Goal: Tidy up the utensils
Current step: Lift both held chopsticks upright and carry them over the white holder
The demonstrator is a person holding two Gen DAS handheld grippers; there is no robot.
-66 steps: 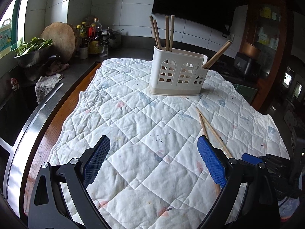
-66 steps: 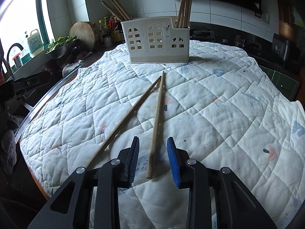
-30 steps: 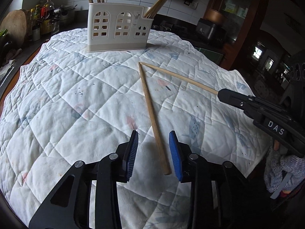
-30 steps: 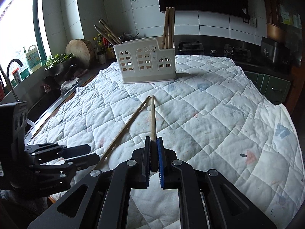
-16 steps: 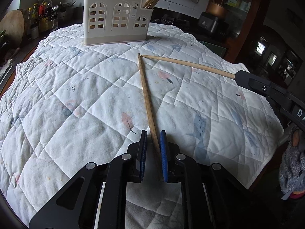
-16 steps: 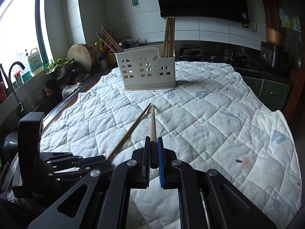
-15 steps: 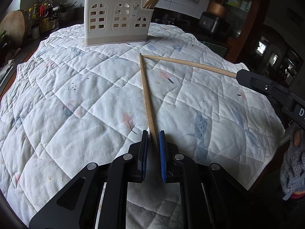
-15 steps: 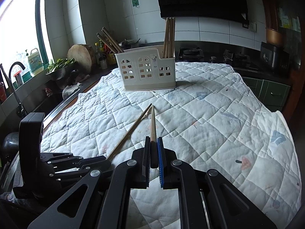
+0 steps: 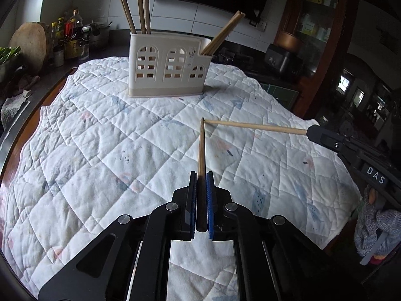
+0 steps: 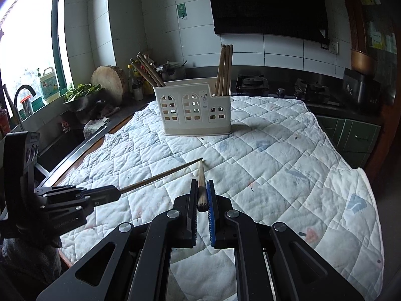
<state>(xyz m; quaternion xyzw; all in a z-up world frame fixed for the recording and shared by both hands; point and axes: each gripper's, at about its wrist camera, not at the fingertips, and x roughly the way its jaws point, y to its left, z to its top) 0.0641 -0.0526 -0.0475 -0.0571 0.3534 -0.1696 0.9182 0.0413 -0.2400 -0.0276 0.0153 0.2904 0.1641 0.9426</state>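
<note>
Two chopsticks are held clear of the quilted cloth (image 9: 105, 150) that covers the bench, one in each gripper, their far tips nearly meeting at mid-frame. From its own camera the left gripper (image 9: 201, 175) has its jaws clenched on the left chopstick (image 9: 201, 148), and the right gripper (image 10: 201, 184), lower centre in its view, has its jaws clamped on the right chopstick (image 10: 201, 175). Beyond them, toward the top of both views, the white utensil holder (image 9: 168, 67) stands upright on the cloth with more chopsticks (image 9: 142, 10) poking out of its compartments.
</note>
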